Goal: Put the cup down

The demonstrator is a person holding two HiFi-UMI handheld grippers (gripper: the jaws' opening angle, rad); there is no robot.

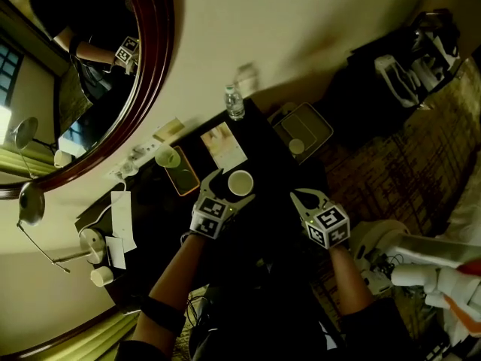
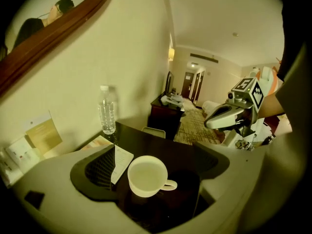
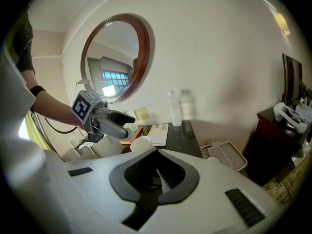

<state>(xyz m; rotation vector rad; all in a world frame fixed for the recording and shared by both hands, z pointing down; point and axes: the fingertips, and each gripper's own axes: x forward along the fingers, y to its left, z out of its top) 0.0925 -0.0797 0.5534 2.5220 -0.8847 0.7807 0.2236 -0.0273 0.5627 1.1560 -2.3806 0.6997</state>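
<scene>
The white cup [image 2: 147, 175] stands on the dark table [image 1: 274, 173], untouched between the wide-spread jaws of the left gripper [image 1: 233, 186]; the right gripper [image 1: 307, 199] is closed, empty. Placing looks done; only withdrawing remains

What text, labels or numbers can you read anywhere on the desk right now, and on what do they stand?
Nothing can be read.
Water bottle: label too blurred.
Leaflet on the desk: print too small.
Card by the wall: print too blurred.
Cup: plain, no print shows.
</scene>
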